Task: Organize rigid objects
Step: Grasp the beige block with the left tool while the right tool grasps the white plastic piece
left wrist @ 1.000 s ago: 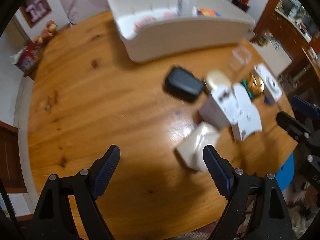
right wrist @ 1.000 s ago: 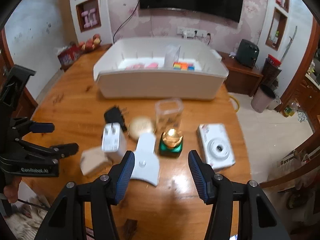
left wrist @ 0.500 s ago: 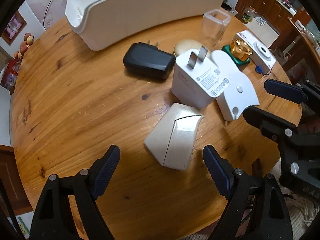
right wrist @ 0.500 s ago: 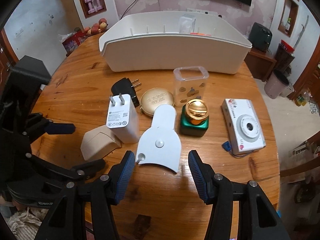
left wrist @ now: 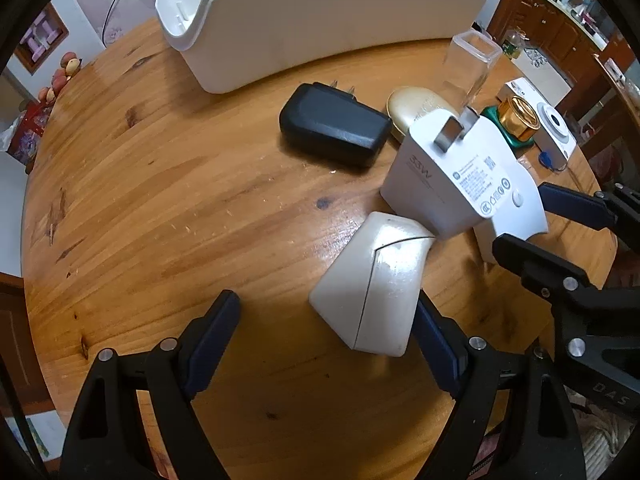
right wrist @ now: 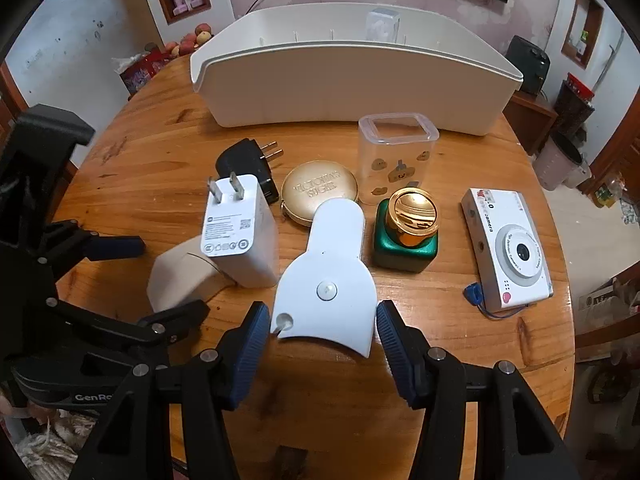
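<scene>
Both grippers have sunk, jaws open, around a cream wedge-shaped mouse (left wrist: 376, 284) and white flat device (right wrist: 328, 280).

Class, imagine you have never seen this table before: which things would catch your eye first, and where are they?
Probably the long white plastic bin across the far side of the round wooden table. Next, the shiny gold-capped green bottle mid-table, between a white fan-shaped plastic piece and a white toy camera. On the left, a white wall charger stands prongs up.

Beige wedge-shaped case (left wrist: 370, 284) and flat white fan-shaped piece (right wrist: 330, 280) lie on table (left wrist: 160, 200).
</scene>
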Motion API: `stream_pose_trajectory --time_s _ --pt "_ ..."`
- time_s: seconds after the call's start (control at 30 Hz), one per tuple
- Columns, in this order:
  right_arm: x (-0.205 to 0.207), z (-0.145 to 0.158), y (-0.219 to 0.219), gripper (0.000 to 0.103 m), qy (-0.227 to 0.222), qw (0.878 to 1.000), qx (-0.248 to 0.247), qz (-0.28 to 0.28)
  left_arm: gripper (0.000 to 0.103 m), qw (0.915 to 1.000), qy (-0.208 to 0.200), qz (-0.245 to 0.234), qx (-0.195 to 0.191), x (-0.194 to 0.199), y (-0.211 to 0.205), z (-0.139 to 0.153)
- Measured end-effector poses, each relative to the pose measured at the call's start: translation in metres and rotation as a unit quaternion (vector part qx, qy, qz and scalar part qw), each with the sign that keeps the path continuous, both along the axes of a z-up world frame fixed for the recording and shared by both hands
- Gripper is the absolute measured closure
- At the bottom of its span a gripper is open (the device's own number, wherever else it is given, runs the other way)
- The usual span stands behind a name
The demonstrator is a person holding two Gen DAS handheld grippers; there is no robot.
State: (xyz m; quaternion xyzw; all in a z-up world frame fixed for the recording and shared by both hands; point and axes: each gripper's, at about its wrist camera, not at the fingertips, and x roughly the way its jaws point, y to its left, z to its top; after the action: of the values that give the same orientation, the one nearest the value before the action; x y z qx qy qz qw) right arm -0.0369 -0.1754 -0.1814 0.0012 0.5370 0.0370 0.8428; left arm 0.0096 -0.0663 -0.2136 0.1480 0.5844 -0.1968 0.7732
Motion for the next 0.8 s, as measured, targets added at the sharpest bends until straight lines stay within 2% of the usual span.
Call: stream_pose_trajectory --time_s 0.17,0.37,0.43,0.53,0.57,0.6,0.7,0.8 --pt "0.005 -0.004 -0.001 0.045 0.004 1.000 0.003 -0.003 0.018 1.0000 -0.007 0.002 -0.005 0.009 0.005 0.000" --pt "0.012 -0.014 -0.003 0.044 0.023 1.000 0.010 -0.014 0.025 0.9998 -0.015 -0.002 -0.009 0.012 0.010 0.005" --pt "0.013 -0.015 -0.001 0.044 0.023 1.000 -0.003 -0.016 0.028 0.9998 -0.017 -0.006 -0.010 0.012 0.010 0.006" --pt "0.014 -0.016 0.006 0.043 0.018 0.999 -0.029 -0.010 0.039 0.9995 -0.024 -0.016 -0.013 0.009 0.007 0.011" --pt "0.015 -0.016 0.007 0.043 0.017 0.999 -0.029 -0.010 0.048 0.9994 -0.026 -0.019 -0.015 0.008 0.006 0.012" --pt "0.015 -0.016 0.007 0.042 0.016 0.999 -0.028 -0.010 0.052 0.9992 -0.028 -0.023 -0.016 0.008 0.003 0.012" --pt "0.017 -0.017 0.004 0.034 0.017 0.999 -0.028 -0.013 0.052 0.9992 -0.028 -0.021 -0.016 0.008 0.003 0.013" --pt "0.015 -0.018 0.003 0.033 0.016 0.999 -0.028 -0.012 0.053 0.9992 -0.028 -0.020 -0.020 0.008 0.005 0.014"
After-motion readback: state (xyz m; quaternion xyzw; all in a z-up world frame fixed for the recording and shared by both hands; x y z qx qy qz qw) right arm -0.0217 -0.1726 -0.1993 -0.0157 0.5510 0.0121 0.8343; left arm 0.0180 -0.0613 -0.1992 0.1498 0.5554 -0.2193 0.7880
